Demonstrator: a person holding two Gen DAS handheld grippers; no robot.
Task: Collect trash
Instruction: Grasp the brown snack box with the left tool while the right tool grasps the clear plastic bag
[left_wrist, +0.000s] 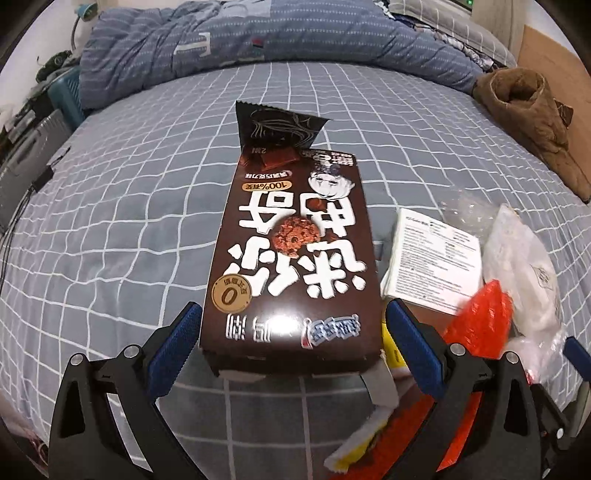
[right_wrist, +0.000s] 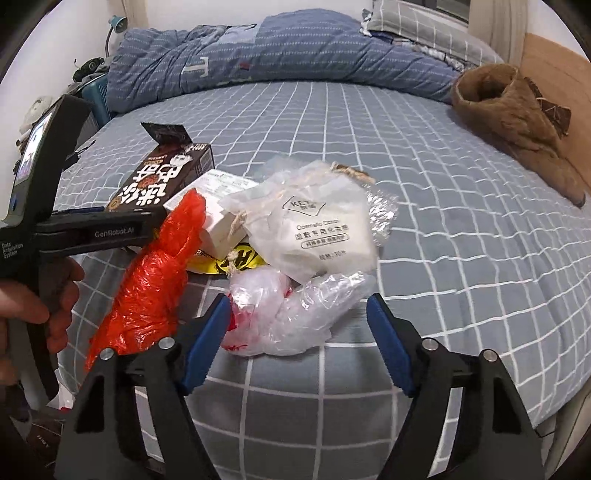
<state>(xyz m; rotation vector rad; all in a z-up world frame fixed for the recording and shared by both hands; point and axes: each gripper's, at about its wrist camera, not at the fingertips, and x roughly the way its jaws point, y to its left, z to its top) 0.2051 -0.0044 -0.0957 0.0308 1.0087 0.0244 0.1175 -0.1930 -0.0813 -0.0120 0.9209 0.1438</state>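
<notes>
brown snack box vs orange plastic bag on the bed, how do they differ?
The brown snack box is rigid and flat-sided; the orange plastic bag is soft and crumpled. The box is dark with large white lettering; the bag is plain bright orange. The box lies between the open fingers of the left gripper; the bag lies to the left of the right gripper, outside its fingers. Both rest on the checked bedsheet in the same trash pile.
</notes>
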